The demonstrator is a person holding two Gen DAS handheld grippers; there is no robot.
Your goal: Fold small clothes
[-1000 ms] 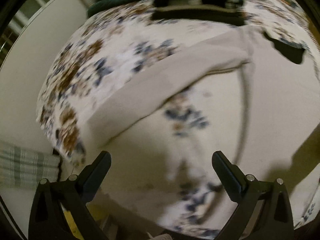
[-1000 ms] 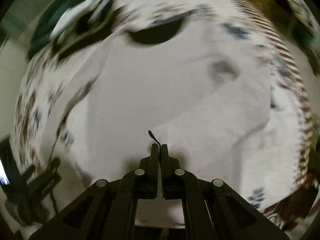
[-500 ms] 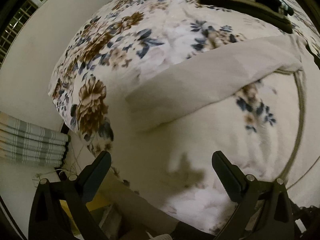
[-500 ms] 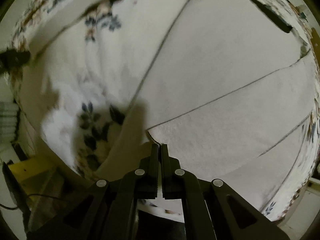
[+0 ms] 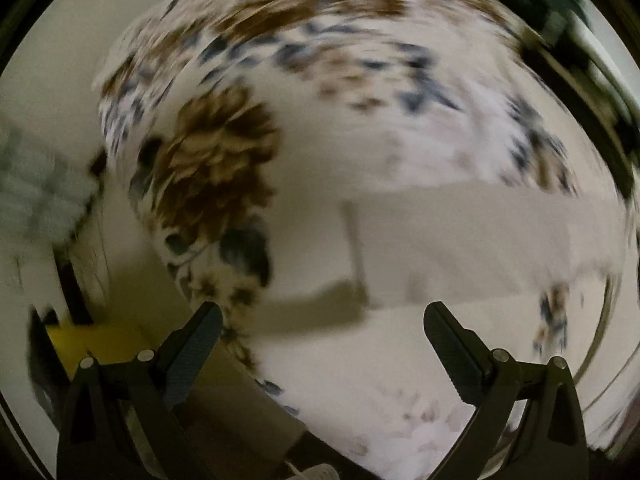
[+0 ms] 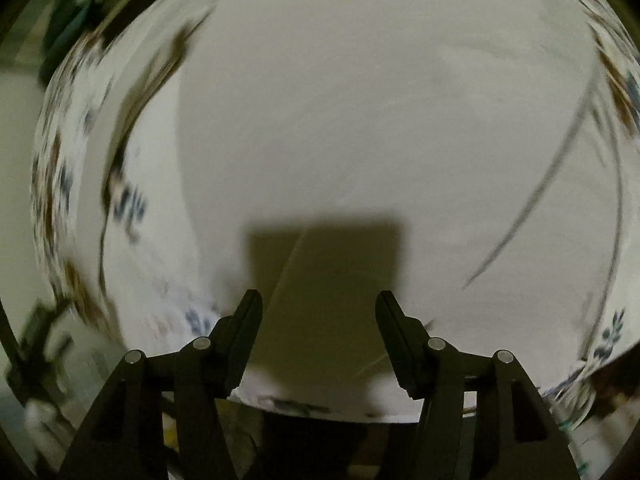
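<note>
A pale beige garment [image 6: 360,120] lies spread flat on a floral bedspread [image 5: 248,112]. In the right wrist view it fills most of the frame, with a folded edge near the front. My right gripper [image 6: 319,304] is open and empty, just above the garment's near edge. In the left wrist view a long beige part of the garment [image 5: 460,240] lies across the right side. My left gripper [image 5: 322,316] is open and empty, over the bed's near left corner, short of that part. Both views are blurred by motion.
The floral bedspread also shows in the right wrist view [image 6: 72,208]. The bed's edge drops to a pale floor [image 5: 48,80] at the left. A yellow object [image 5: 80,344] lies on the floor by the left finger. Dark clothes [image 5: 592,40] lie at the far right.
My right gripper has opened and let go of the garment's edge. The left gripper has swung left toward the bed's corner, staying open.
</note>
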